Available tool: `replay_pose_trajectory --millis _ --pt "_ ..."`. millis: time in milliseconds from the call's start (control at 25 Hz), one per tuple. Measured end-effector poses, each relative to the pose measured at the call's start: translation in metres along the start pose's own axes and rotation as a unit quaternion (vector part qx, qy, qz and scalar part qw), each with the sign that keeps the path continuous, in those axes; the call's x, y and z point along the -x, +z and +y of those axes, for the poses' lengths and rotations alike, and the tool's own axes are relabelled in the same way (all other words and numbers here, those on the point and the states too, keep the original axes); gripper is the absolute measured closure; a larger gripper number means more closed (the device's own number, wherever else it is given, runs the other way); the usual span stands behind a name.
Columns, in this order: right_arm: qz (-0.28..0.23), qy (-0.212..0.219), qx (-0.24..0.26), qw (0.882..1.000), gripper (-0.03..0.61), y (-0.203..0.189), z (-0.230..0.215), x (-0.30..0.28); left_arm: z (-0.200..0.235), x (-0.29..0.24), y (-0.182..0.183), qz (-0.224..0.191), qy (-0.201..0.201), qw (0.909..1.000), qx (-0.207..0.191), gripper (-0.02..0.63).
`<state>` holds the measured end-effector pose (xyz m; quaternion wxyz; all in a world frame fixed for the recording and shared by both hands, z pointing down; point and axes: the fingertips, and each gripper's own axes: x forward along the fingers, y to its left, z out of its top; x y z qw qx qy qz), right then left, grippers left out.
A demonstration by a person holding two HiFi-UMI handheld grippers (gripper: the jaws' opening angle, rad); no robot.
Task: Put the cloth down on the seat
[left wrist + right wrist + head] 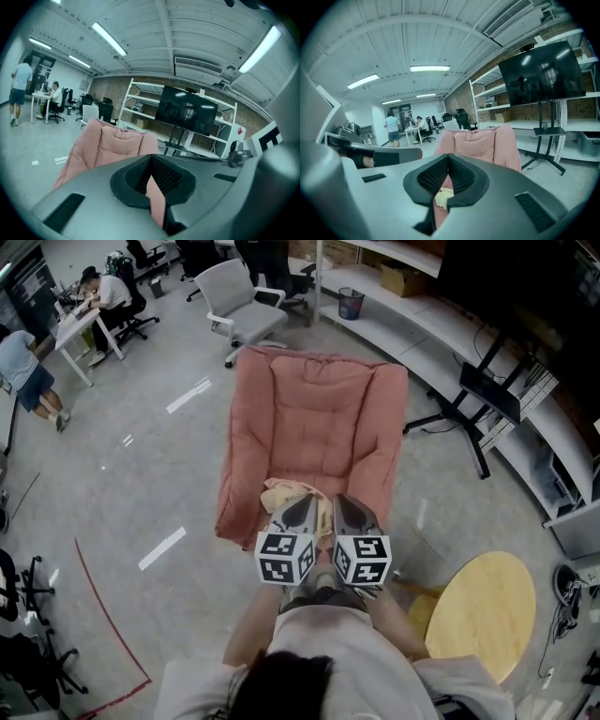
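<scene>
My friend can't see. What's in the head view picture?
A pink cushioned chair, seen from above, has a pale yellow cloth lying on its seat. The left hand-held gripper and the right hand-held gripper, both shut, hover side by side over the seat's front.

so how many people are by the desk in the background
2. A seated person at the white desk, top left of the head view; a standing person beside it at the left edge. More may be hidden.
</scene>
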<state>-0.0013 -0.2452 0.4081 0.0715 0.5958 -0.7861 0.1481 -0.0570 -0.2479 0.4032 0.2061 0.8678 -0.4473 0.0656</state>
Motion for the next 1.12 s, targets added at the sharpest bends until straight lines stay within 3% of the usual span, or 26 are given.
replay_pose_trajectory --millis 240,640,1120 --pt "0.003 0.002 0.004 1.0 0.551 -0.003 0.004 -0.004 -0.005 0.0 0.002 -0.013 -0.011 0.9995 -0.027 0.588" --pt "0.01 0.0 0.017 1.0 0.551 -0.003 0.002 -0.01 0.007 -0.008 -0.004 0.001 0.007 0.9999 -0.01 0.588" --pt "0.013 0.006 0.016 1.0 0.551 0.0 0.003 -0.021 0.015 -0.015 -0.001 -0.002 0.012 0.9998 -0.018 0.588"
